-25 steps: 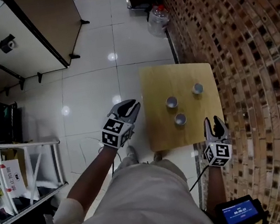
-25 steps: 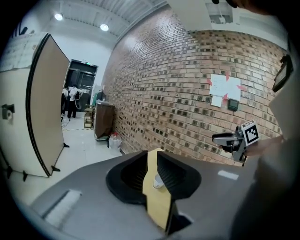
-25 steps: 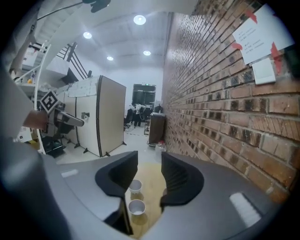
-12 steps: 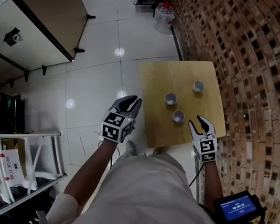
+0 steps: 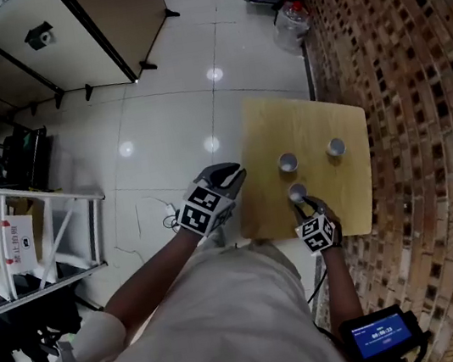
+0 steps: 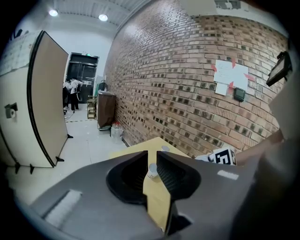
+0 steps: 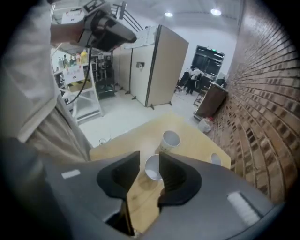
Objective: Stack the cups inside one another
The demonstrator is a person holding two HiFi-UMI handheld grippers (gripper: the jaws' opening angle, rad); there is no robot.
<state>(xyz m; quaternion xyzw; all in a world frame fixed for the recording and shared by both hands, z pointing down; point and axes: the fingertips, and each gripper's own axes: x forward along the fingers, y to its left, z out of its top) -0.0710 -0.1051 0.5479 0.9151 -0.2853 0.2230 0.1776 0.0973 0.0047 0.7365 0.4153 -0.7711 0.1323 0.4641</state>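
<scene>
Three white paper cups stand upright and apart on a small wooden table (image 5: 303,124): a near cup (image 5: 297,193), a middle cup (image 5: 288,162) and a far-right cup (image 5: 336,147). My right gripper (image 5: 303,204) points down at the near cup (image 7: 153,167), which shows in the gap at its fingertips (image 7: 176,171). Its jaws have just been closing, and I see no pad pressing the cup. My left gripper (image 5: 232,171) hovers off the table's left edge, jaws narrowly open and empty. One cup (image 6: 152,169) shows far beyond its gap.
A brick wall (image 5: 412,59) runs along the table's right side. A metal shelf rack (image 5: 22,244) stands at the left and a beige partition (image 5: 55,32) at the back. A water bottle (image 5: 290,23) sits on the tiled floor beyond the table.
My right gripper dropped from off the table's near-right corner to the near cup, turning downward. The left gripper edged a little toward the table.
</scene>
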